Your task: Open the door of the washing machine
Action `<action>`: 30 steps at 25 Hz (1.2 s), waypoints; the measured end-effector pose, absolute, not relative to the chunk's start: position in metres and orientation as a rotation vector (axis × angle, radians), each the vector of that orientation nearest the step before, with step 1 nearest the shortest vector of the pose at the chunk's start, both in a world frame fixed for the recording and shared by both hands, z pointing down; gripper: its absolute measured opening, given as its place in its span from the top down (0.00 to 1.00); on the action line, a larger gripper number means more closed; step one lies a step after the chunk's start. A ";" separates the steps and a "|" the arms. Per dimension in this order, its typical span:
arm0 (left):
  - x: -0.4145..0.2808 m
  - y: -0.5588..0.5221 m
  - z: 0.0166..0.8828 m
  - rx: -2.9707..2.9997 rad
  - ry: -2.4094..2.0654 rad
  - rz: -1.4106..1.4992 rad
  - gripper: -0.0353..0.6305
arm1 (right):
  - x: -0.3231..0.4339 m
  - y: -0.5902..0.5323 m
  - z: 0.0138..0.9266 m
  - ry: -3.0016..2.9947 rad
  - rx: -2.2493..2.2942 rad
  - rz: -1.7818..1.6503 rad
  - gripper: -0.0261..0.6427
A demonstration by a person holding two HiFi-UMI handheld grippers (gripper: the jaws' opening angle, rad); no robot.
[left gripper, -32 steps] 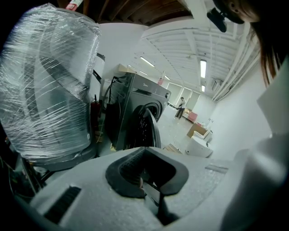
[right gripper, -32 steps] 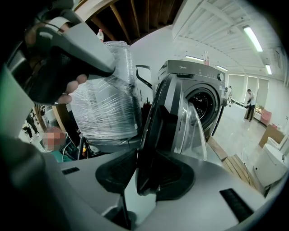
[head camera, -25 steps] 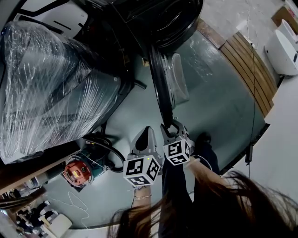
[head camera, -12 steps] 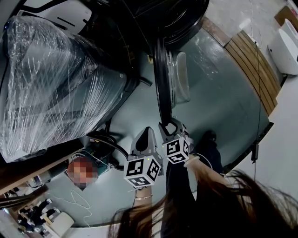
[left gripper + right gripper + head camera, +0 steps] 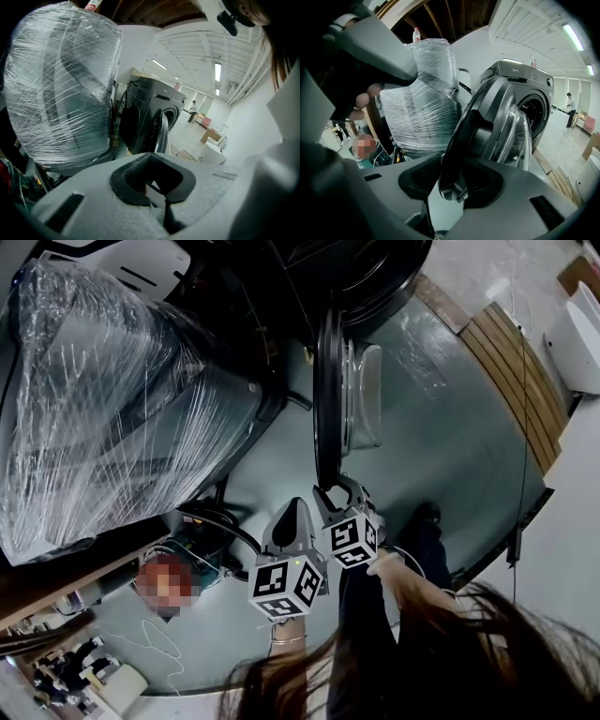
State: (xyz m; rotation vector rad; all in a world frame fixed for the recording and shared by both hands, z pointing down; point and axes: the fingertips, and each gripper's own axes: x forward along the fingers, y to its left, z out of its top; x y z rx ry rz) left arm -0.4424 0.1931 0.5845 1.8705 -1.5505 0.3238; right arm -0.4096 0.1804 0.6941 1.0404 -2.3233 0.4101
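The door [image 5: 327, 390] juts from the washing machine [image 5: 375, 273], its edge toward us. The jaws of our right gripper [image 5: 330, 495], just opening, straddle that edge. Our left gripper [image 5: 294, 512] is closed.

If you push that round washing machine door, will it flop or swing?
The door probably swings as one stiff piece; its thick dark ring looks rigid. The bulging glass window suggests it is fairly heavy. Its glossy rim may be slippery to hold.

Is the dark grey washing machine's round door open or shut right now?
Open. The round glass door stands swung clear of the dark grey washing machine's drum opening, its inner glass bowl exposed.
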 end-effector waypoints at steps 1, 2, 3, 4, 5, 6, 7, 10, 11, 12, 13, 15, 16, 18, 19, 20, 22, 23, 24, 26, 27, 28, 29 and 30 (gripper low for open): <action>-0.445 0.193 0.585 1.867 -1.553 0.323 0.93 | -0.413 0.180 0.694 -2.327 1.032 0.410 0.75; -0.447 0.193 0.586 1.863 -1.555 0.322 0.93 | -0.416 0.180 0.695 -2.330 1.024 0.410 0.75; -0.449 0.193 0.587 1.860 -1.556 0.321 0.93 | -0.420 0.179 0.695 -2.334 1.017 0.408 0.75; -0.451 0.194 0.587 1.857 -1.558 0.321 0.93 | -0.422 0.179 0.695 -2.339 1.012 0.406 0.75; -0.452 0.194 0.588 1.854 -1.560 0.321 0.93 | -0.425 0.178 0.695 -2.342 1.008 0.405 0.75; -0.453 0.195 0.589 1.852 -1.561 0.322 0.93 | -0.427 0.178 0.695 -2.345 1.003 0.405 0.75; -0.455 0.196 0.590 1.849 -1.561 0.322 0.93 | -0.430 0.178 0.696 -2.346 0.999 0.406 0.75; -0.461 0.197 0.593 1.837 -1.566 0.322 0.93 | -0.438 0.177 0.696 -2.349 0.988 0.416 0.75; -0.463 0.198 0.593 1.834 -1.568 0.320 0.93 | -0.441 0.176 0.696 -2.349 0.985 0.422 0.75; -0.465 0.198 0.593 1.831 -1.571 0.319 0.93 | -0.443 0.175 0.696 -2.350 0.982 0.427 0.75; -0.467 0.198 0.593 1.828 -1.573 0.319 0.93 | -0.446 0.175 0.696 -2.350 0.978 0.432 0.75; -0.470 0.199 0.593 1.825 -1.577 0.317 0.93 | -0.450 0.175 0.696 -2.355 0.968 0.445 0.75; -0.472 0.199 0.593 1.823 -1.579 0.316 0.93 | -0.451 0.175 0.695 -2.360 0.962 0.451 0.76; -0.474 0.199 0.593 1.821 -1.585 0.313 0.93 | -0.455 0.177 0.692 -2.379 0.948 0.458 0.77; -0.475 0.199 0.592 1.820 -1.587 0.312 0.93 | -0.456 0.177 0.690 -2.389 0.943 0.459 0.77; -0.476 0.199 0.592 1.819 -1.590 0.312 0.93 | -0.457 0.179 0.689 -2.397 0.938 0.460 0.77; -0.477 0.200 0.590 1.817 -1.595 0.311 0.93 | -0.457 0.181 0.686 -2.402 0.934 0.463 0.77; -0.477 0.200 0.589 1.814 -1.599 0.309 0.93 | -0.456 0.182 0.685 -2.403 0.931 0.464 0.77; -0.477 0.201 0.588 1.811 -1.605 0.307 0.93 | -0.455 0.183 0.684 -2.406 0.927 0.463 0.77; -0.477 0.201 0.584 1.803 -1.622 0.300 0.93 | -0.452 0.184 0.680 -2.413 0.913 0.454 0.77; -0.476 0.200 0.582 1.798 -1.633 0.296 0.93 | -0.450 0.184 0.677 -2.417 0.903 0.447 0.77; -0.476 0.201 0.580 1.791 -1.644 0.291 0.93 | -0.448 0.183 0.675 -2.422 0.893 0.440 0.78; -0.475 0.202 0.578 1.783 -1.655 0.286 0.93 | -0.445 0.183 0.672 -2.426 0.883 0.432 0.78; -0.473 0.203 0.576 1.775 -1.665 0.282 0.93 | -0.441 0.183 0.670 -2.429 0.874 0.423 0.79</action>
